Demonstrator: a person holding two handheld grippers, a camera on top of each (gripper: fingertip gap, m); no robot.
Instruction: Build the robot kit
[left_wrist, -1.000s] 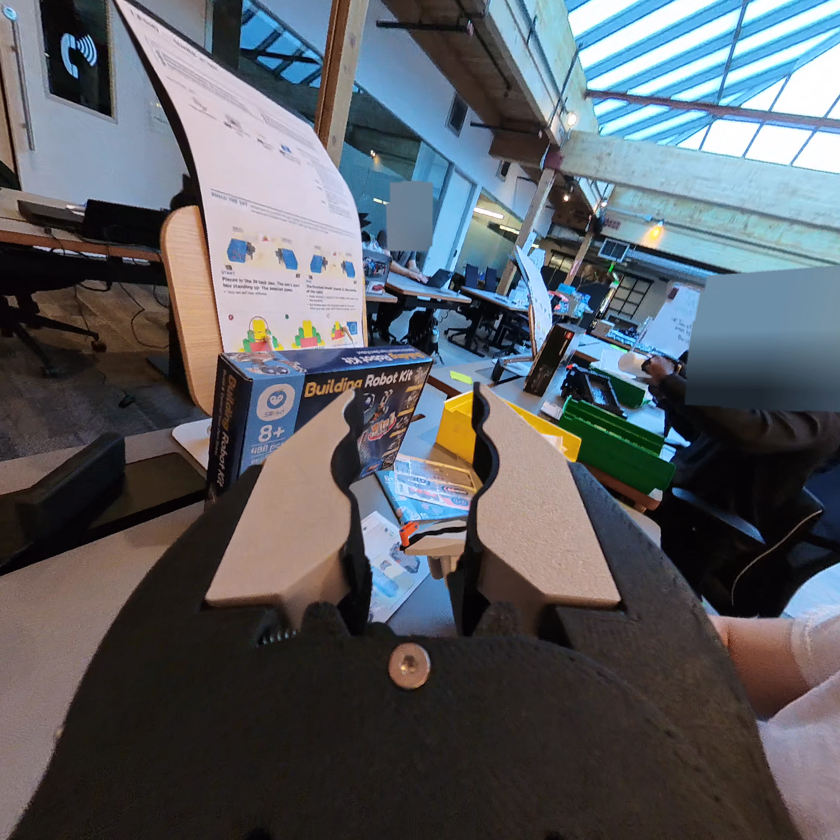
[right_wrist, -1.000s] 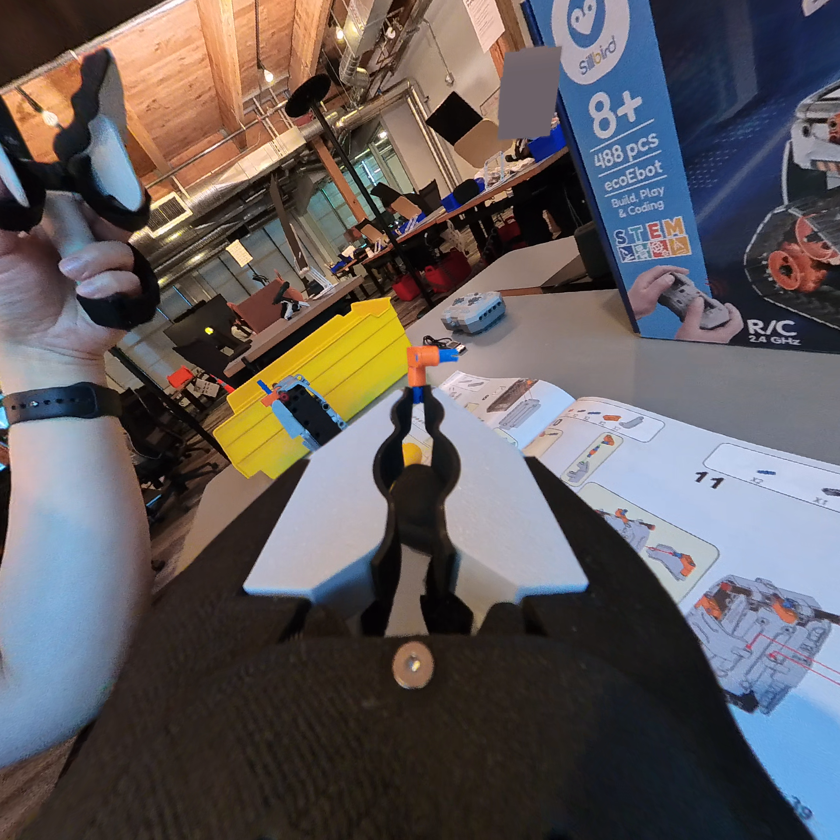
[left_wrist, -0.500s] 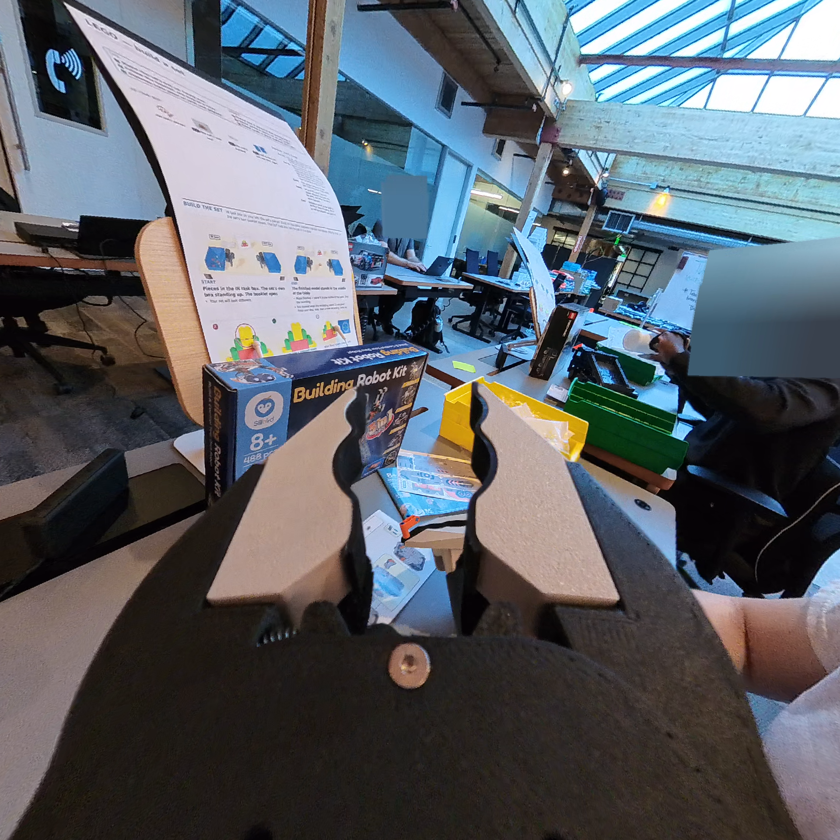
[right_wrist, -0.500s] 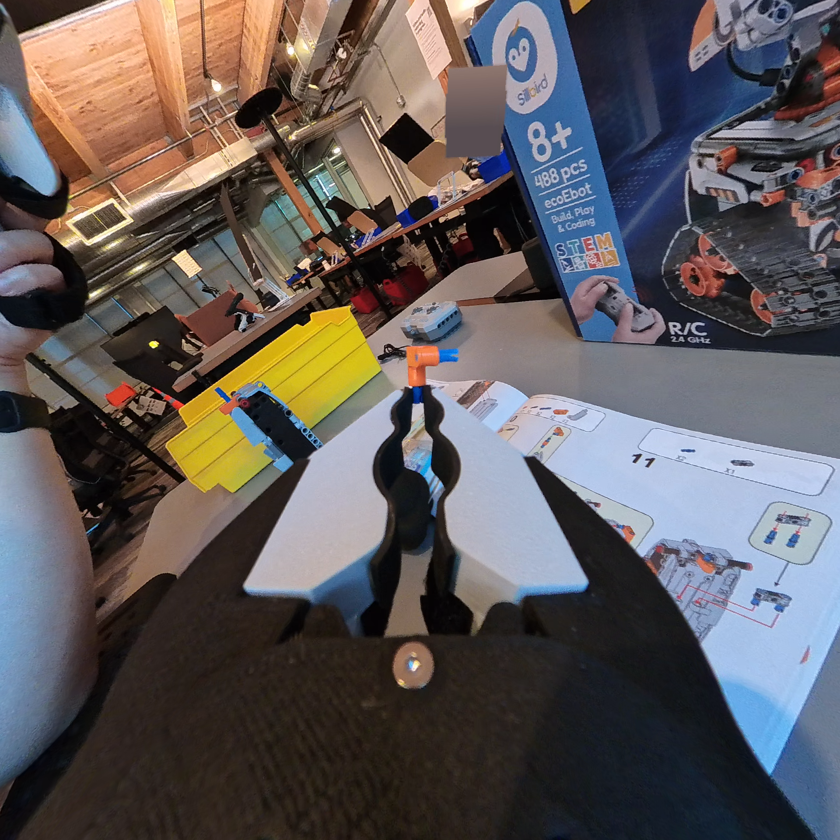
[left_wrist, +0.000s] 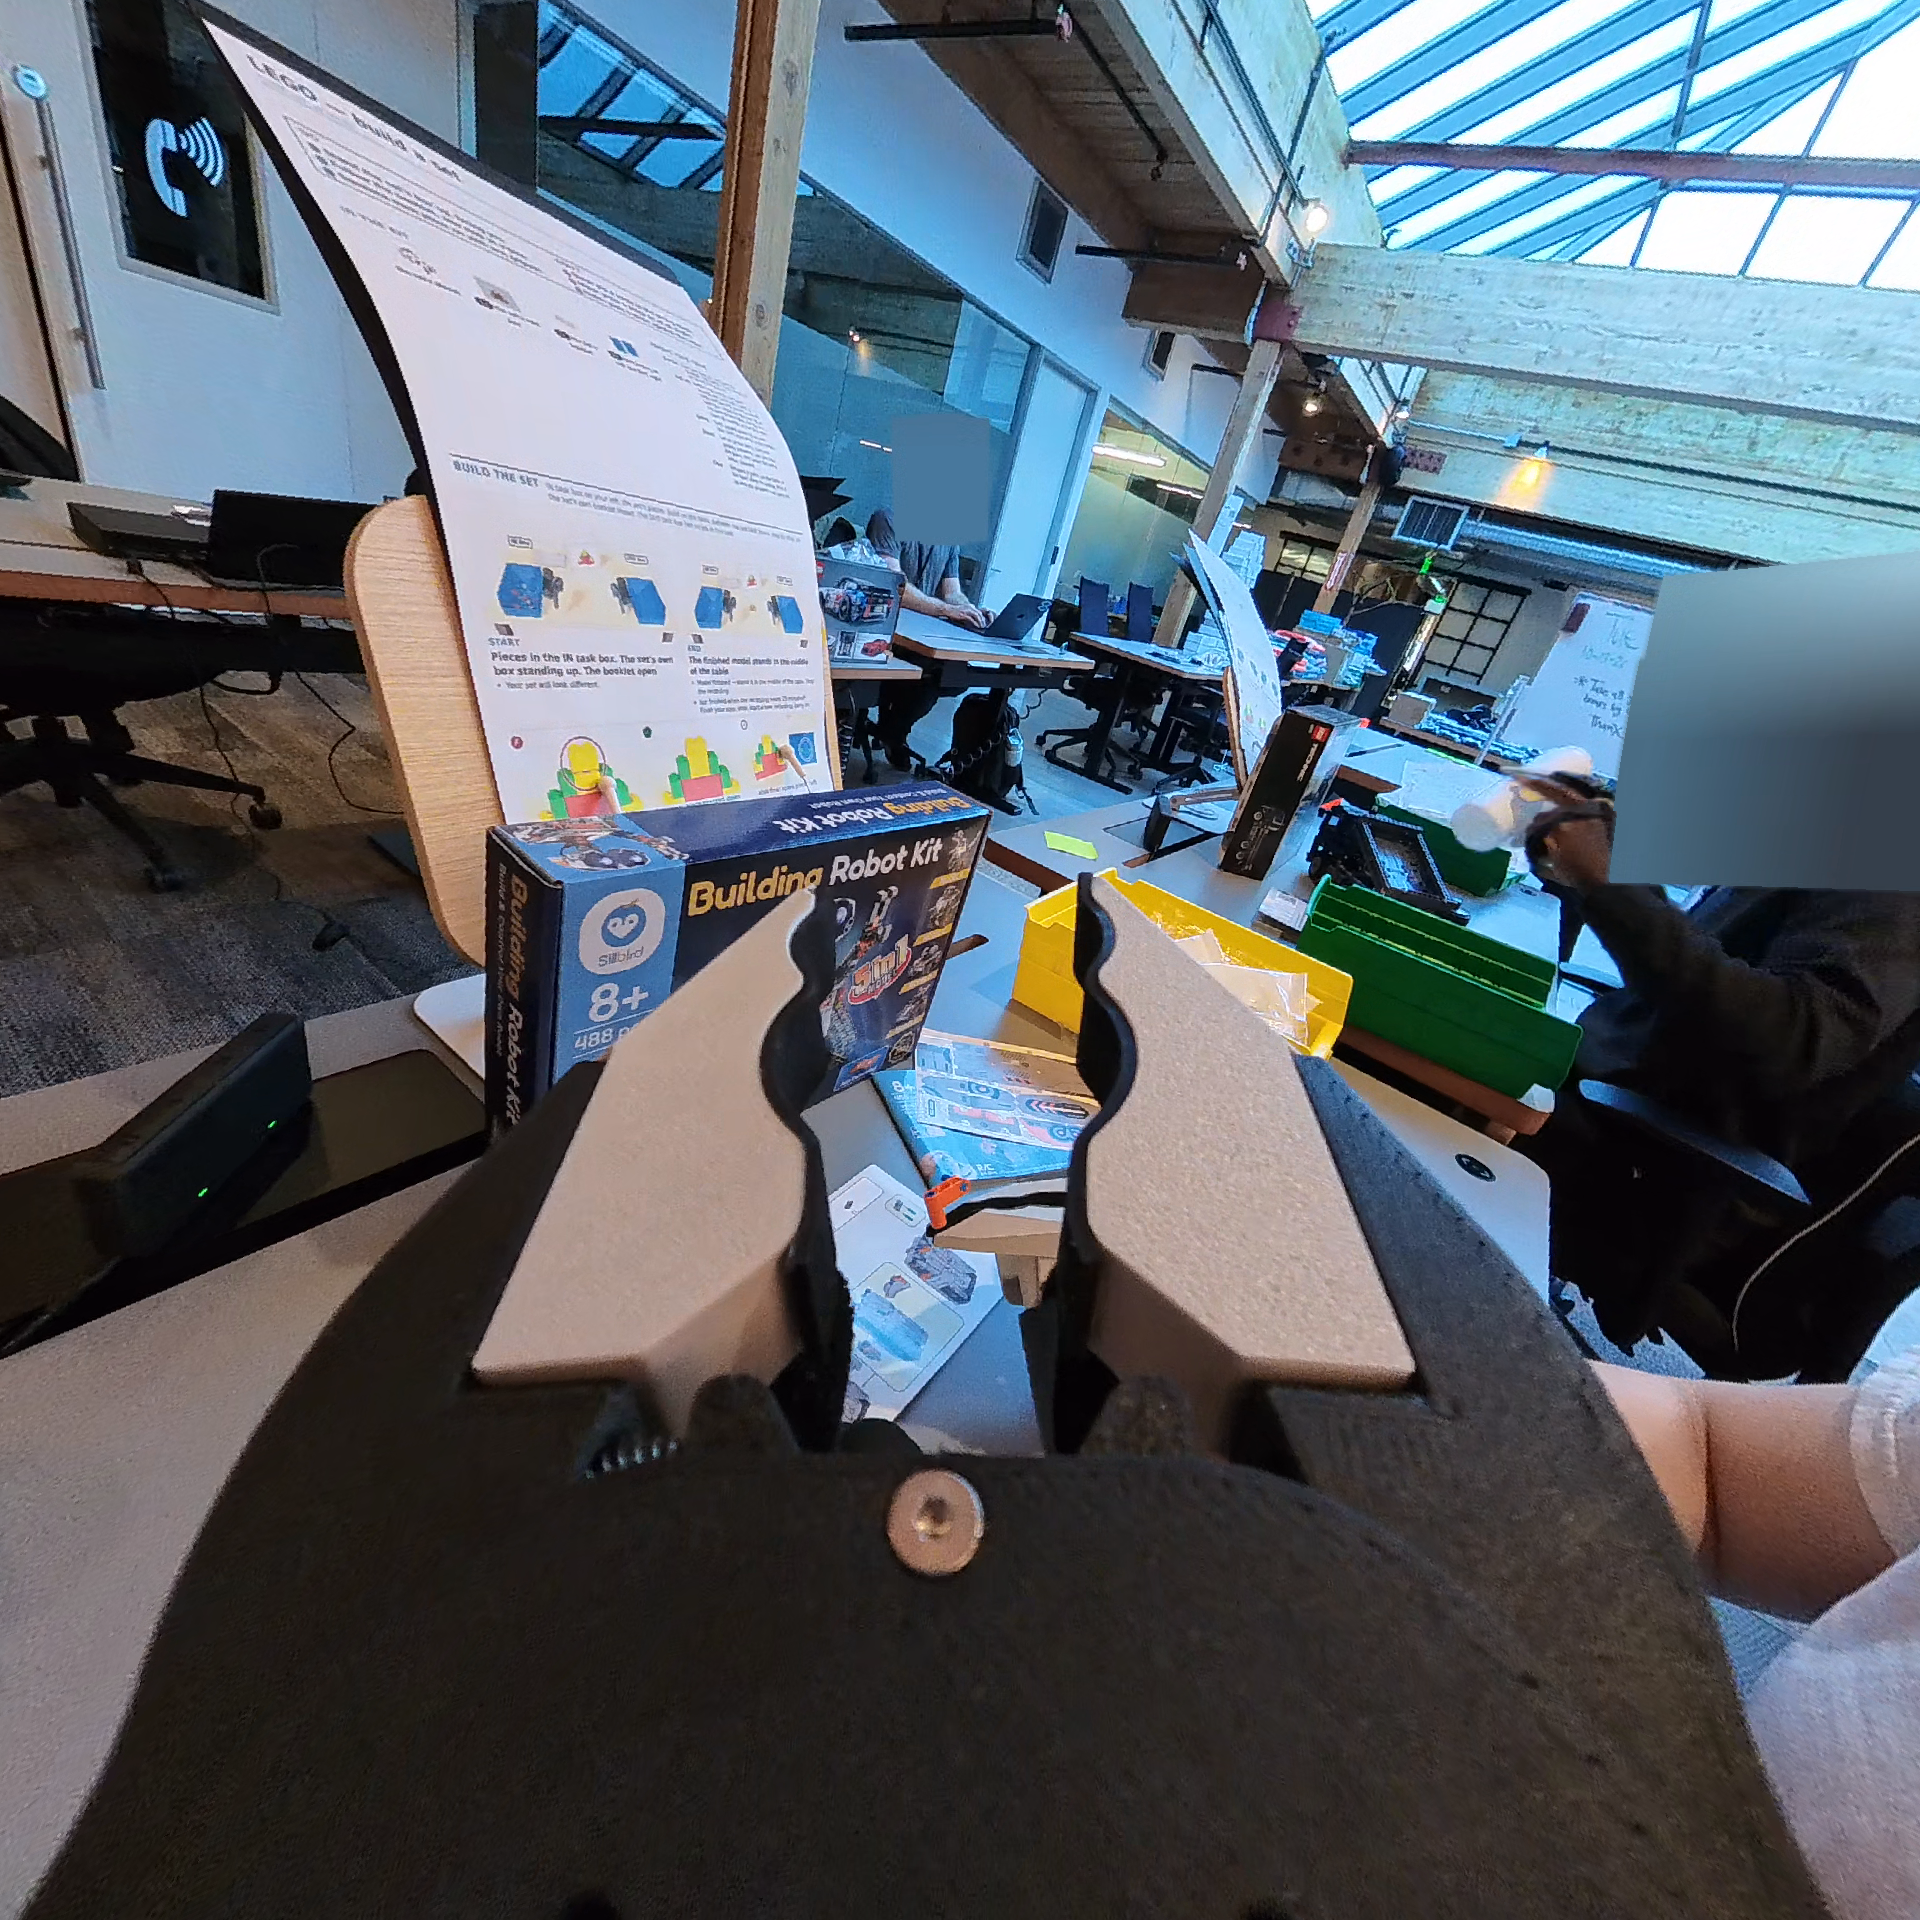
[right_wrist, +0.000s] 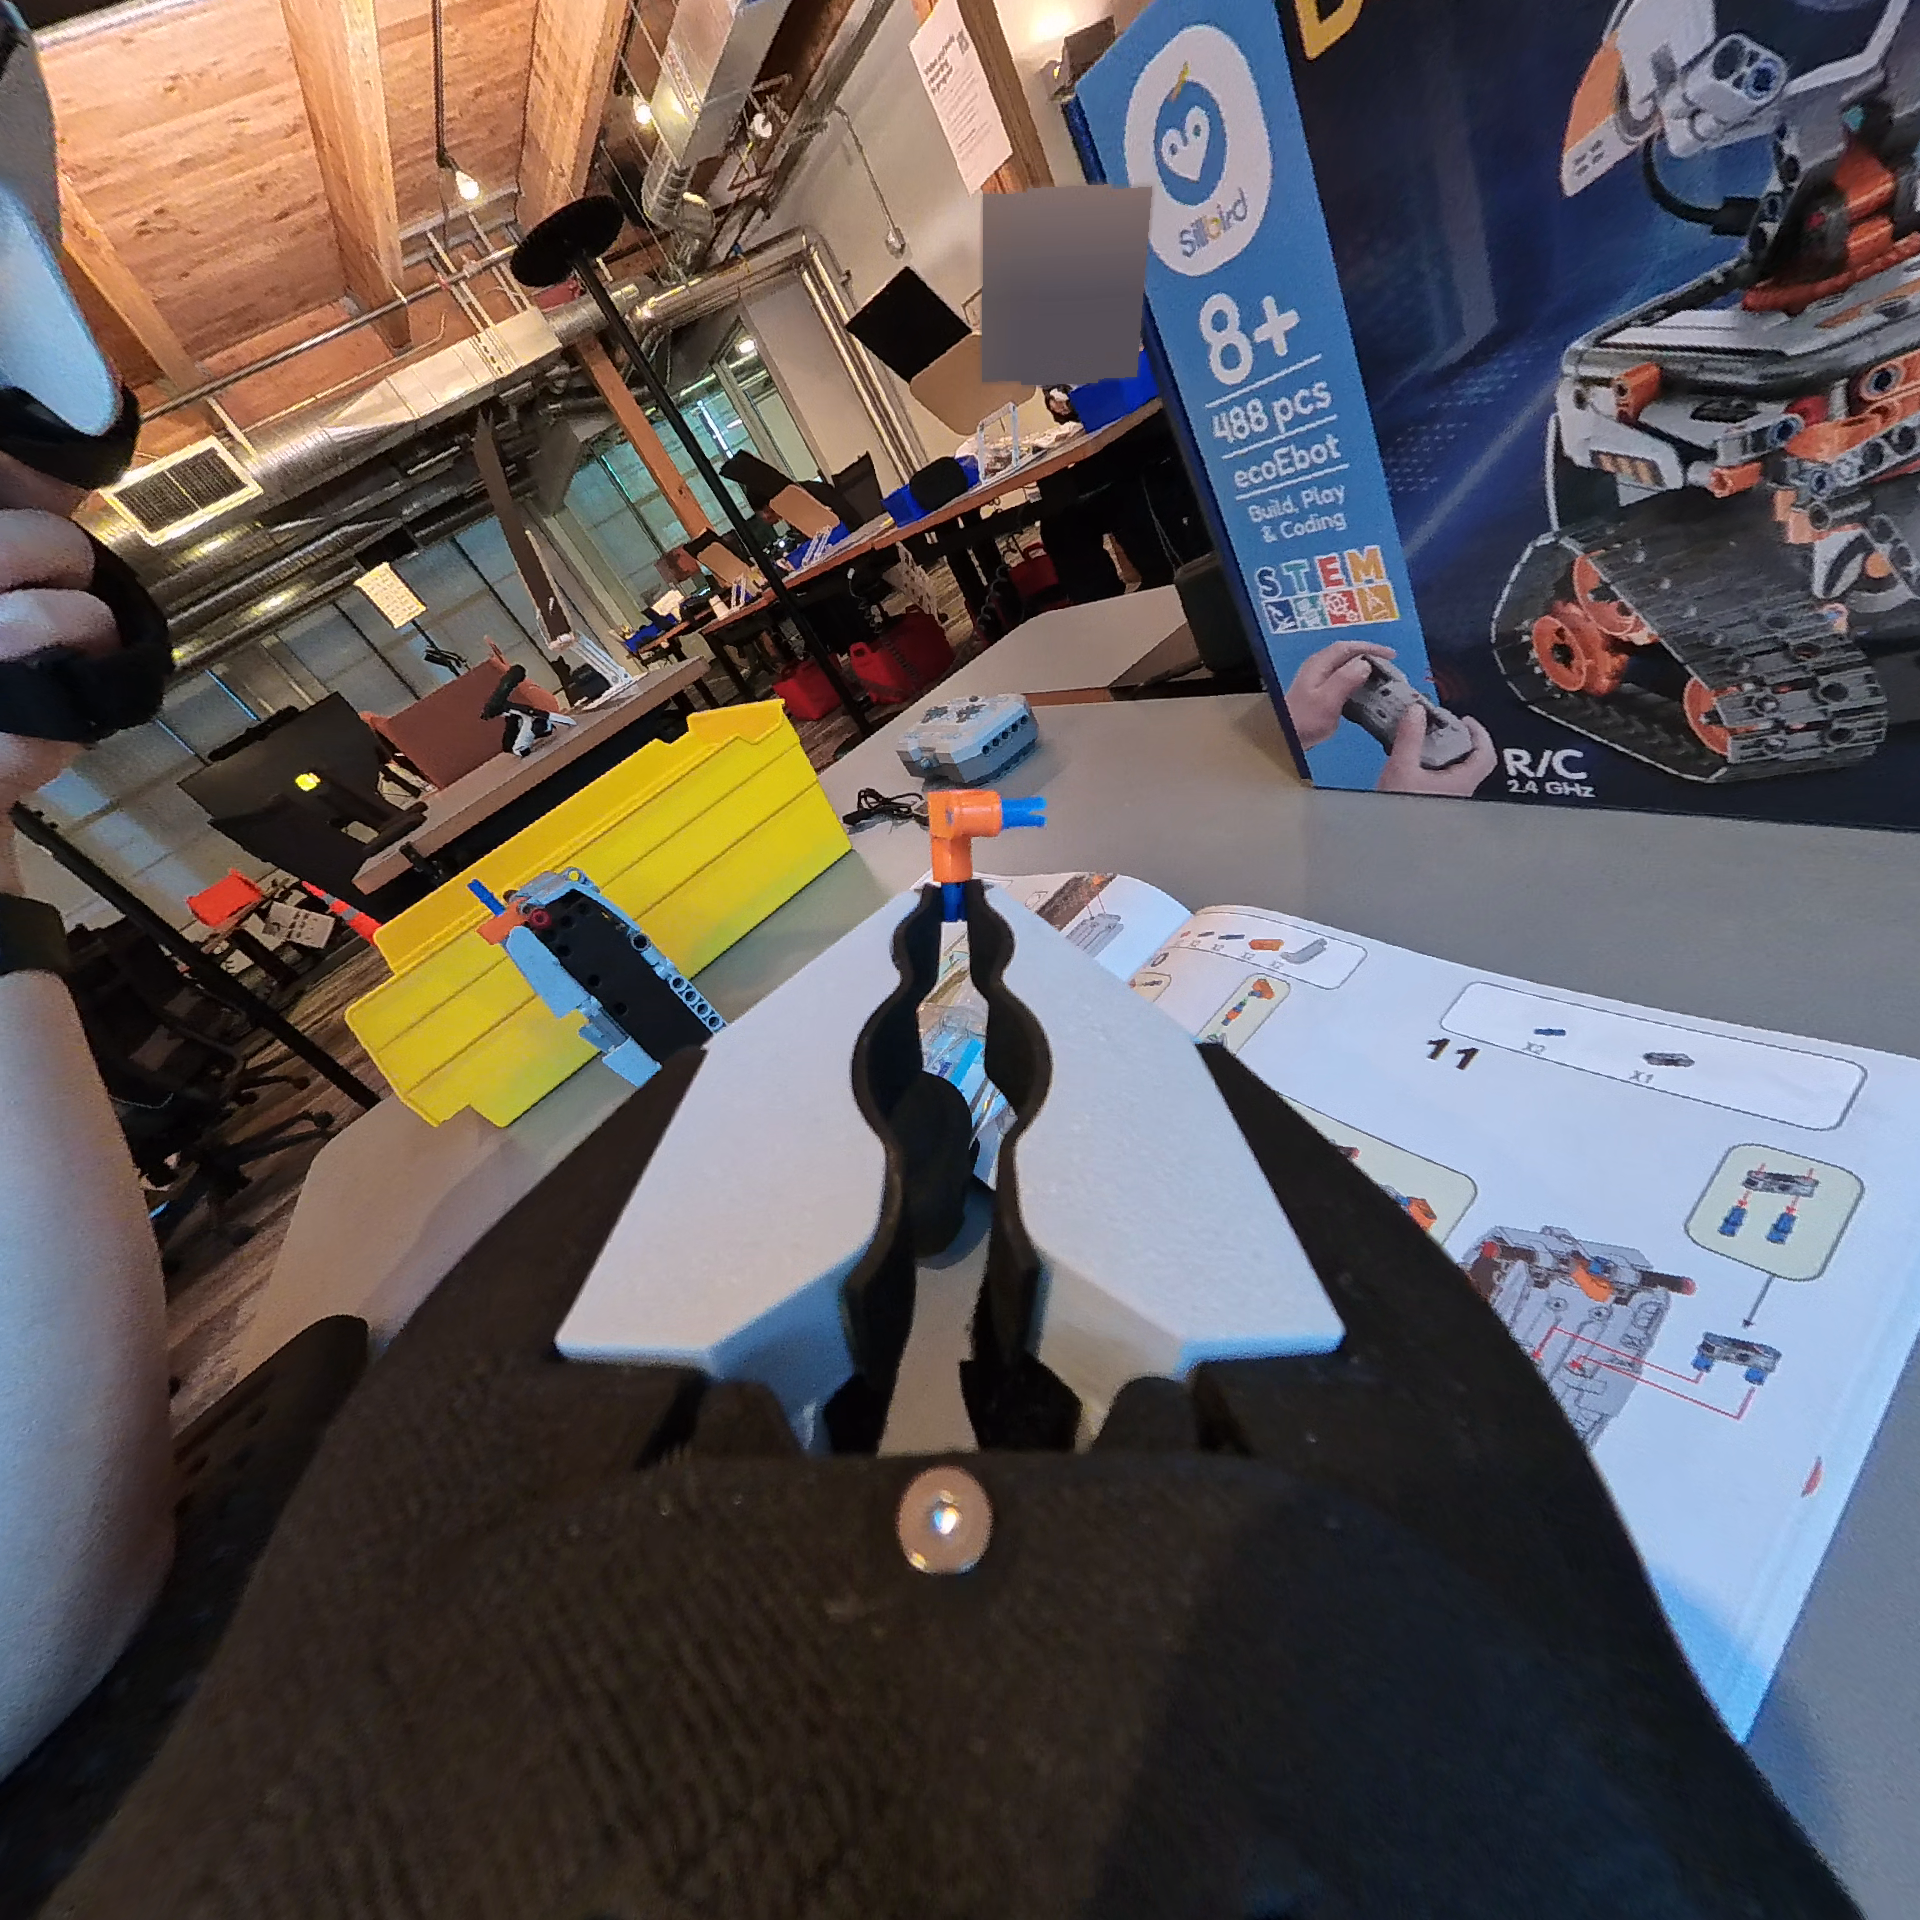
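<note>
My right gripper (right_wrist: 951, 906) is shut on the blue pin of a small orange elbow piece (right_wrist: 958, 831), held above an open instruction booklet (right_wrist: 1558, 1143) on the grey table (right_wrist: 1143, 810). A part-built black and grey model (right_wrist: 608, 971) stands left of it, before a yellow bin (right_wrist: 623, 883). My left gripper (left_wrist: 943, 896) is open and empty, raised above the table and facing a blue kit box (left_wrist: 727, 935). Between its fingers the right gripper (left_wrist: 1003, 1226) and the orange piece (left_wrist: 941, 1195) show lower down. The hand on the left gripper (right_wrist: 47, 613) shows at the right view's left edge.
The kit box (right_wrist: 1558, 416) stands upright at the booklet's far side. A grey battery unit (right_wrist: 966, 732) lies behind. A printed sheet on a wooden stand (left_wrist: 582, 499), a black device (left_wrist: 197, 1132), green bins (left_wrist: 1434, 977) and a seated person (left_wrist: 1766, 1039) surround the table. The left gripper's tips are roughly 25 cm from the right gripper's.
My right gripper has drawn back and turned with the orange piece still in it, so more of the booklet and box shows. The left gripper has slid toward the right view's left edge.
</note>
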